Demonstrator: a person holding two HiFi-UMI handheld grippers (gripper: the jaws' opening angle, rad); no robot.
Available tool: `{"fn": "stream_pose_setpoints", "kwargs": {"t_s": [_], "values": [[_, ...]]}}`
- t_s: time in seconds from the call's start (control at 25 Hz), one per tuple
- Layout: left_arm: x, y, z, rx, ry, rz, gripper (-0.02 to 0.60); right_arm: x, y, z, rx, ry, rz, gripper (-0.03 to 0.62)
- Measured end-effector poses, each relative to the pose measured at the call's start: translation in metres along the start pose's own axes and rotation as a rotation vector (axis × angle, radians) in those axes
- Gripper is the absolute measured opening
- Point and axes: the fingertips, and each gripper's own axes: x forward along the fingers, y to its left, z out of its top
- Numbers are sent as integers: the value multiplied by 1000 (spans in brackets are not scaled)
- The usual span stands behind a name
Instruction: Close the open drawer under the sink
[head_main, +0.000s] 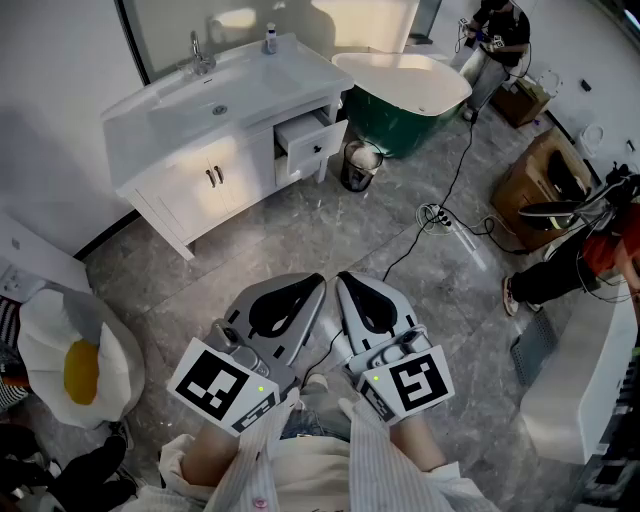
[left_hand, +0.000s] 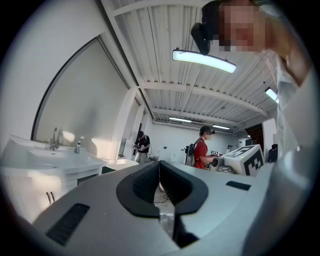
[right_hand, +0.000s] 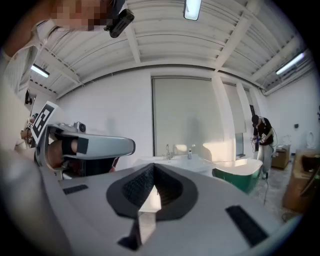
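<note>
While both tools are low in the head view, the left tool (head_main: 312, 288) and the right tool (head_main: 347, 283) have their jaws pressed together, with nothing between them. The drawer (head_main: 312, 143) is at 12 o'clock from them, well apart. It sticks out of the sink cabinet (head_main: 180, 195) toward 5 o'clock, its front running from 8 to 2 o'clock. Bare floor (head_main: 330, 230) lies between, and a bin (head_main: 360, 165) stands just beside the drawer at its 4 o'clock.

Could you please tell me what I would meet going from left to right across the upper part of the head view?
faucet → small bottle → open drawer → waste bin → standing person
</note>
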Motion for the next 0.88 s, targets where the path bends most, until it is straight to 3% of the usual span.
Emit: {"fn": "stream_pose_setpoints", "kwargs": {"t_s": [0.52,0.88], "values": [[-13,25,-1,2,-3,-20,17,26,11,-2,7,9,-32,9],[-35,60,2,12,7,-38,17,45,23,-2,24,4,-101,9]]}}
